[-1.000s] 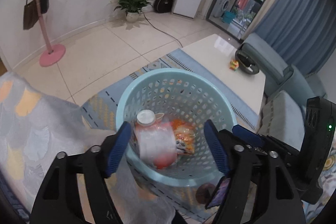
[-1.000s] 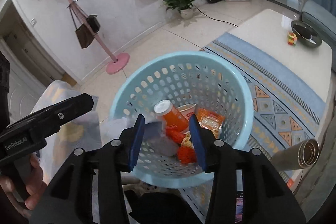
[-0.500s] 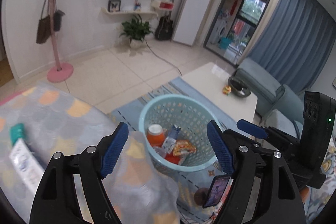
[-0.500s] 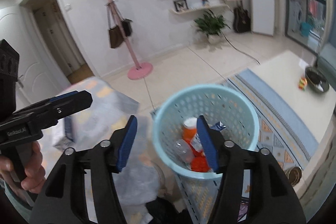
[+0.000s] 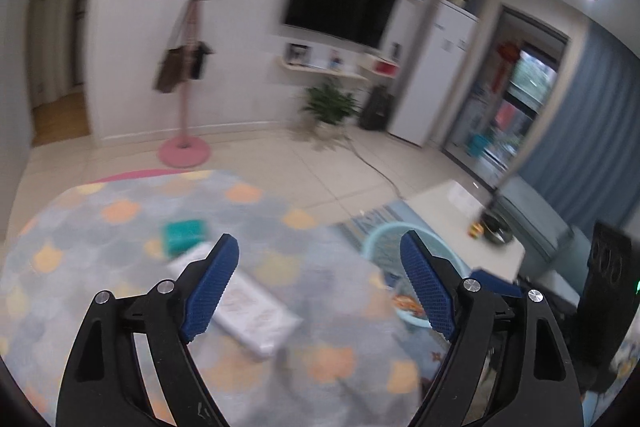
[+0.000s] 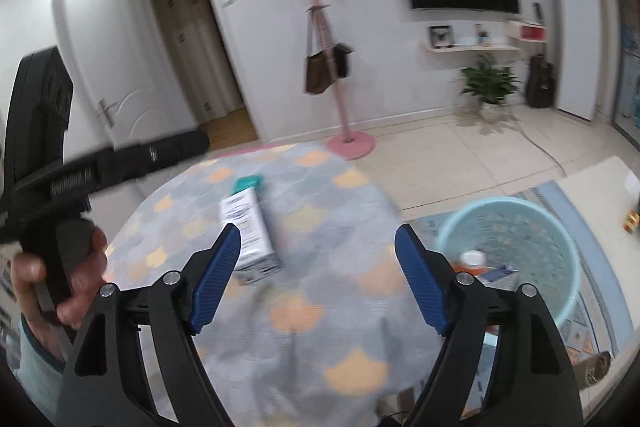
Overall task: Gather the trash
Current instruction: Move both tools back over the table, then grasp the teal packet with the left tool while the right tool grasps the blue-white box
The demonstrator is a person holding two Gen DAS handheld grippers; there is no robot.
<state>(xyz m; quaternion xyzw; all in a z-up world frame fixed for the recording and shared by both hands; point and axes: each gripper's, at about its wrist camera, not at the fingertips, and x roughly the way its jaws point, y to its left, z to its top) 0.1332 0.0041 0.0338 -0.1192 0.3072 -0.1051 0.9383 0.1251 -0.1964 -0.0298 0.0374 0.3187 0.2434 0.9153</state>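
Observation:
A white box (image 5: 252,311) (image 6: 250,233) lies on the round table (image 5: 100,243) (image 6: 320,343) with the grey, orange-spotted cloth. A small teal item (image 5: 185,234) (image 6: 248,183) lies just beyond it. The light blue basket (image 6: 560,227) (image 5: 378,241) stands on the floor right of the table, with an orange-capped bottle (image 6: 472,259) and wrappers inside. My left gripper (image 5: 318,291) is open and empty above the table, near the box. My right gripper (image 6: 318,281) is open and empty above the table.
A pink coat stand (image 6: 350,143) with bags stands behind the table. A white coffee table (image 5: 460,219) with a dark bowl (image 5: 496,227) lies beyond the basket on a patterned rug. A metal cylinder (image 6: 596,367) lies low right. A potted plant (image 6: 488,87) stands by the wall.
Both grippers have pulled up and back from the basket and swung left over the table. The right gripper has opened wider. The bottle dropped into the basket.

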